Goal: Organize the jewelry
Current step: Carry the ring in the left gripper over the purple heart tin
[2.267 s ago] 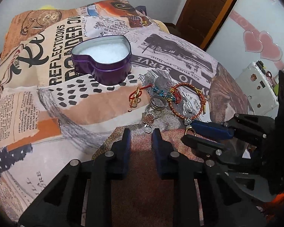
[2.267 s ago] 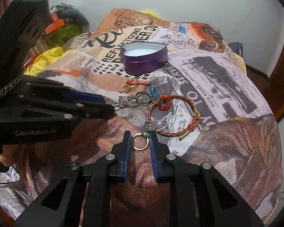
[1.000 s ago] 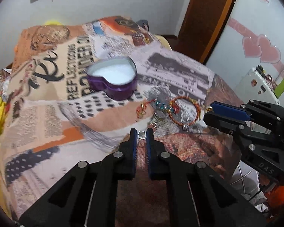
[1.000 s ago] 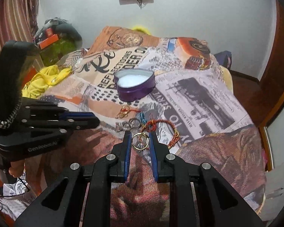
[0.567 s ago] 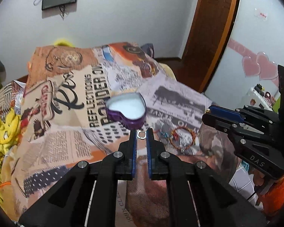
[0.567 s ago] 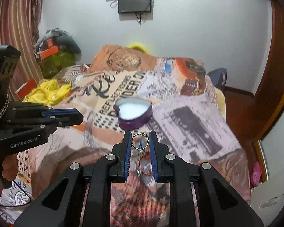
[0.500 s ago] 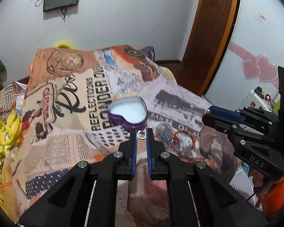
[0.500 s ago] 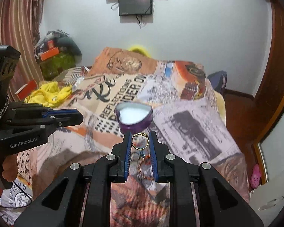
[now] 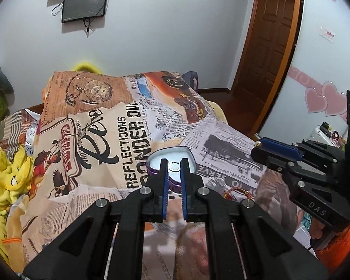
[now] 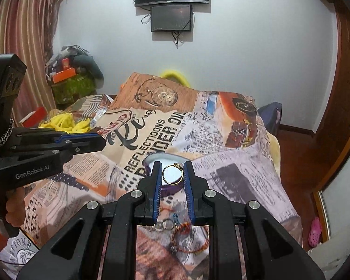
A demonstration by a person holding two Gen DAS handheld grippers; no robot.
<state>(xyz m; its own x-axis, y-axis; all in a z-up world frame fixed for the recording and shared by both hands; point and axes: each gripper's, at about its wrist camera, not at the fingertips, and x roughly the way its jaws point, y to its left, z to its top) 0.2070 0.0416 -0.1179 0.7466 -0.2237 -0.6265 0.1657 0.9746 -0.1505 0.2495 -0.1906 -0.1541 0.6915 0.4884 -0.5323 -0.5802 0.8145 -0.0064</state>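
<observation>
My left gripper [image 9: 174, 166] is shut on a small silver ring [image 9: 174, 166] and holds it high above the bed, in line with the open purple heart-shaped tin [image 9: 155, 161]. My right gripper [image 10: 173, 174] is shut on a gold ring [image 10: 173, 174], also raised over the tin [image 10: 151, 159]. Each gripper shows in the other's view, the right one [image 9: 256, 150] and the left one [image 10: 102, 142]. An orange braided bracelet [image 10: 189, 240] and linked silver rings [image 10: 164, 224] lie on the bedspread below. The bracelet's edge [image 9: 235, 192] shows beside my left fingers.
The bed is covered by a newspaper-print spread [image 9: 119, 128]. Yellow cloth [image 9: 4, 175] lies at its left side. A wooden door [image 9: 268, 46] is at the right, wall screens [image 10: 171, 4] at the back, and cluttered boxes [image 10: 67, 79] by the curtain.
Both grippers have lifted off the bedspread, each carrying its ring, and have tilted up so the tin now sits behind the fingertips. The bracelet pile has dropped below.
</observation>
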